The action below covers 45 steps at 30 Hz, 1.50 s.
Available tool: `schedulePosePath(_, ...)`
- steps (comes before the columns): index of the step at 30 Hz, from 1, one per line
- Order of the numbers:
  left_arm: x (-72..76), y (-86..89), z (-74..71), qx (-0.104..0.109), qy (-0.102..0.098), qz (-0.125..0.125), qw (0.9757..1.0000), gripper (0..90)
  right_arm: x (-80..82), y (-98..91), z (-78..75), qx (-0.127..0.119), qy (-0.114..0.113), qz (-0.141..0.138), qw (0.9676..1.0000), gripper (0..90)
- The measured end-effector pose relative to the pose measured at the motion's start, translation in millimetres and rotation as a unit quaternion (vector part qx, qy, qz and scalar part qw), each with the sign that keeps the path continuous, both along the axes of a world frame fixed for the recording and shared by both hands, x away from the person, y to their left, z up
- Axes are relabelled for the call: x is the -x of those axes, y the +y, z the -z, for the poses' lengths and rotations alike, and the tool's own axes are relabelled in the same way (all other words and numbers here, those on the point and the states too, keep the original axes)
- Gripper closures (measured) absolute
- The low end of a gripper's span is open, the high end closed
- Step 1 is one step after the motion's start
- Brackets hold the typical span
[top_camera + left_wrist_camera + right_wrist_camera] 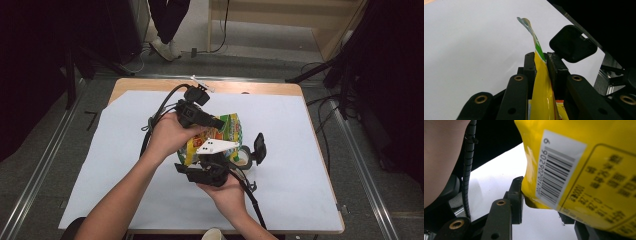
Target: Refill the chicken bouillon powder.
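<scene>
Currently a yellow, crinkly plastic snack bag is held above the middle of the white-covered worktop. Its thin edge is clamped between the jaws of the left tool, while its barcoded lower corner is pinched by the right tool.

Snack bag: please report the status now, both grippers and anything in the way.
Left gripper shut on snack bag edge. Right gripper fingers around bag's bottom corner, grip unclear. Tape roll on white sheet beside bag.

Left tool clamped, right tool gripping.
</scene>
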State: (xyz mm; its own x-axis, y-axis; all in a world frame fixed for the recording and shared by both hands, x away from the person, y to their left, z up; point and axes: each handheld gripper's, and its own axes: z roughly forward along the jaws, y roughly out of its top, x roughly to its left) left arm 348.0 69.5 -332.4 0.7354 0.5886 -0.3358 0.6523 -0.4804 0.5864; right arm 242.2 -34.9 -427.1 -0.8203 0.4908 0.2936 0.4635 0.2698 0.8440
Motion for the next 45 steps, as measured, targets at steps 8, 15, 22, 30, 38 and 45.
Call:
schedulePosePath(8, 3.0, 2.3, 0.7, 0.004, -0.007, 0.002, 1.0, 79.0, 1.9, 0.9, 1.9, 0.011, -0.013, 0.001, 0.9998, 63.0)
schedulePosePath(15, 4.7, 1.9, 2.8, 0.006, -0.009, 0.0, 0.9999, 79.0, 3.6, 1.7, 2.9, 0.019, -0.02, 0.001, 0.9996, 63.1)
schedulePosePath(22, 7.2, 2.7, 1.6, 0.004, -0.012, 0.001, 0.9999, 79.0, 5.5, 2.4, 3.4, 0.018, -0.021, 0.001, 0.9996, 62.9)
schedulePosePath(30, 9.4, 4.2, 1.9, 0.006, -0.018, 0.0, 0.9998, 78.9, 6.2, 3.8, 3.9, 0.021, -0.026, 0.0, 0.9994, 62.8)
schedulePosePath(38, 12.0, 5.2, 0.9, 0.004, -0.025, 0.004, 0.9997, 78.9, 9.5, 6.7, 4.0, 0.031, -0.036, 0.002, 0.9989, 62.7)
schedulePosePath(45, 15.2, 4.7, 0.2, 0.005, -0.031, 0.001, 0.9995, 78.8, 11.3, 8.5, 4.7, 0.031, -0.042, 0.003, 0.9986, 64.0)
